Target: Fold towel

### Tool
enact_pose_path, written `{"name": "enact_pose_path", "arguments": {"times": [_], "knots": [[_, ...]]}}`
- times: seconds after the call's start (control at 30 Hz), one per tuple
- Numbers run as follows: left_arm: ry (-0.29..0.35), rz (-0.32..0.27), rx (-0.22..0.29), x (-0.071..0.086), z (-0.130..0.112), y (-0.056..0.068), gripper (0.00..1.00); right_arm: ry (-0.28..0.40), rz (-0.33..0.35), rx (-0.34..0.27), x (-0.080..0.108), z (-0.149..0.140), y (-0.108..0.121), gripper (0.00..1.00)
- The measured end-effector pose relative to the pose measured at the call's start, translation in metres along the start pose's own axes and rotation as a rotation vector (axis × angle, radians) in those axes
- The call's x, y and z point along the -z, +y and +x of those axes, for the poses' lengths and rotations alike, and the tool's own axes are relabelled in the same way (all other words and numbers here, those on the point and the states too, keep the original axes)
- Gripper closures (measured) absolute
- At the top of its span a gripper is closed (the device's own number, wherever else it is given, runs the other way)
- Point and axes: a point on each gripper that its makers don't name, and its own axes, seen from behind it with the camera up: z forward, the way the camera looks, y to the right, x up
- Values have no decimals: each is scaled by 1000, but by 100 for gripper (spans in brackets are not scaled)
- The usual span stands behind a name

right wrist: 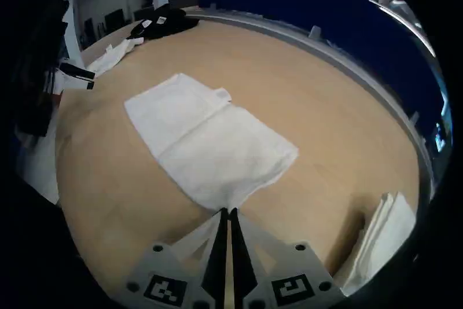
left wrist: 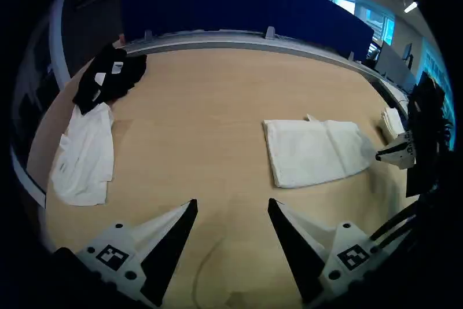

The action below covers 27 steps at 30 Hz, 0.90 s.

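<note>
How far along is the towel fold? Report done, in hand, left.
Done: the towel lies flat as a rectangle, creased across the middle, so one fold looks made. In hand: the right gripper is shut at its near corner; whether it pinches cloth is unclear. The left gripper hangs open, off the towel. Left: probably another fold along that crease.

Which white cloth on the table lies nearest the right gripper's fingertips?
The half-folded towel mid-table: its corner reaches the right gripper. The crumpled white cloth and the folded stack lie off at the edges.
</note>
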Motion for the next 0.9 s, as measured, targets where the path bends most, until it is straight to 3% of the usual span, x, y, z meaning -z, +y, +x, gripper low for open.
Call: {"name": "enact_pose_path", "arguments": {"times": [0.57,0.9], "knots": [[13,25,33,27,0,-15,10,119,4,159,27,104,-17,96],[32,31,42,37,4,-22,10,126,22,214,23,128,-30,96]]}}
